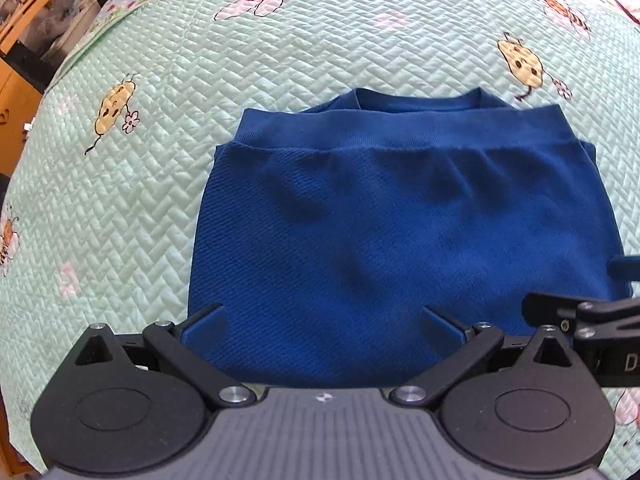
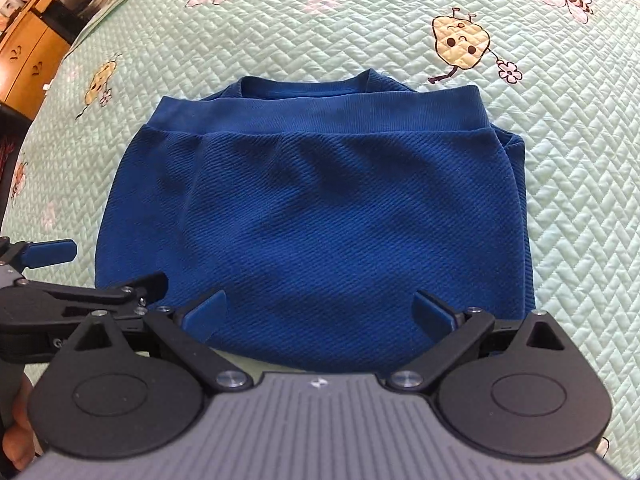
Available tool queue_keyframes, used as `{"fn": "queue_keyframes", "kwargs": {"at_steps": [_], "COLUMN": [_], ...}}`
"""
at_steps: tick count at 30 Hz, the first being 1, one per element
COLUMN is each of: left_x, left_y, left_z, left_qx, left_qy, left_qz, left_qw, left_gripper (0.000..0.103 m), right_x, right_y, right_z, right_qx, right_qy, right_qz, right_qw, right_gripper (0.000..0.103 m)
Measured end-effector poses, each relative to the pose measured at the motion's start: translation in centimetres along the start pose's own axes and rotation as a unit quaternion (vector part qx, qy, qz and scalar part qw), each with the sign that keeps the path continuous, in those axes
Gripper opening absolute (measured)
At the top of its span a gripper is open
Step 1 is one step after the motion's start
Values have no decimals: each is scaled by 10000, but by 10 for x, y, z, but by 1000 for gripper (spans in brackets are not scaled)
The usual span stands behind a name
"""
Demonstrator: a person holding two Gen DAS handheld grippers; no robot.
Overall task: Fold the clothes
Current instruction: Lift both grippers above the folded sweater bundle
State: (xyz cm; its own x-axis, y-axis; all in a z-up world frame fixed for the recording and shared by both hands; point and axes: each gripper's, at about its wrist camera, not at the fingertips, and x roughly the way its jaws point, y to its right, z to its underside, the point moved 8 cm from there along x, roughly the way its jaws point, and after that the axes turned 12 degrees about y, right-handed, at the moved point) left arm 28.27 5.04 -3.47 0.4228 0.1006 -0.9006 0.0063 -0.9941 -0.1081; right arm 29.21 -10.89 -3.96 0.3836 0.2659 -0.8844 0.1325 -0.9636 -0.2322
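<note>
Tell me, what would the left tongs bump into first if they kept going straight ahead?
Most likely the folded blue sweater. The left tongs stand open, pointing right over it, with nothing between. Beyond lies only the bee-print quilt. Depth is hard to judge.

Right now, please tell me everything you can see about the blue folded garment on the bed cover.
The dark blue ribbed-knit sweatshirt lies folded into a compact rectangle on the mint-green quilted bed cover. Its wide ribbed hem band is folded over on top at the far side, and the round neckline shows just behind it. The fabric looks thick, with soft creases. Both claws are open at its near edge, gripping nothing.
</note>
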Motion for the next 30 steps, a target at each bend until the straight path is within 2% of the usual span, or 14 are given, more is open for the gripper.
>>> {"fn": "queue_keyframes", "kwargs": {"at_steps": [7, 13, 18, 20, 22, 23, 24, 25, 26, 27, 28, 29, 30], "left_x": [1, -2, -30, -50, -77, -92, -111, -132, -152, -172, -190, -205, -220], "left_y": [-4, -8, -18, -22, -24, -24, -24, -23, -21, -18, -16, -12, -9], "left_z": [-1, 0, 2, 4, 8, 11, 17, 24, 32, 40, 49, 58, 68], "left_qx": [-9, -17, -242, -264, -203, -154, -116, -99, -87, -70, -68, -78, -114], "left_qy": [220, 473, 1181, 1588, 2085, 2369, 2690, 3036, 3397, 3754, 4044, 4288, 4524], "left_qz": [2, -10, -117, -304, -693, -907, -1121, -1312, -1441, -1529, -1587, -1629, -1638], "left_qw": [9998, 9989, 9926, 9865, 9754, 9672, 9565, 9437, 9294, 9141, 9007, 8886, 8765], "left_gripper": [102, 102, 102, 102, 102, 102, 102, 102, 102, 102, 102, 102, 102], "right_x": [9, 4, -16, -35, -71, -97, -125, -150, -177, -192, -200, -200, -198], "right_y": [2, 5, 3, 0, -7, -9, -11, -12, -13, -11, -5, 0, 2], "right_z": [-4, -1, 3, 4, 8, 12, 19, 31, 45, 60, 76, 88, 97], "right_qx": [17, 78, 47, -81, -394, -524, -682, -827, -964, -1008, -932, -788, -704], "right_qy": [-116, 22, 412, 846, 1726, 2354, 3043, 3730, 4389, 4864, 5125, 5185, 5135], "right_qz": [-13, -100, -137, -66, 9, 92, 189, 390, 592, 839, 1068, 1122, 985], "right_qw": [9999, 9999, 9990, 9964, 9842, 9704, 9499, 9233, 8914, 8638, 8469, 8440, 8495], "right_gripper": [99, 99, 99, 99, 99, 98, 99, 100, 103, 103, 103, 103, 103]}}
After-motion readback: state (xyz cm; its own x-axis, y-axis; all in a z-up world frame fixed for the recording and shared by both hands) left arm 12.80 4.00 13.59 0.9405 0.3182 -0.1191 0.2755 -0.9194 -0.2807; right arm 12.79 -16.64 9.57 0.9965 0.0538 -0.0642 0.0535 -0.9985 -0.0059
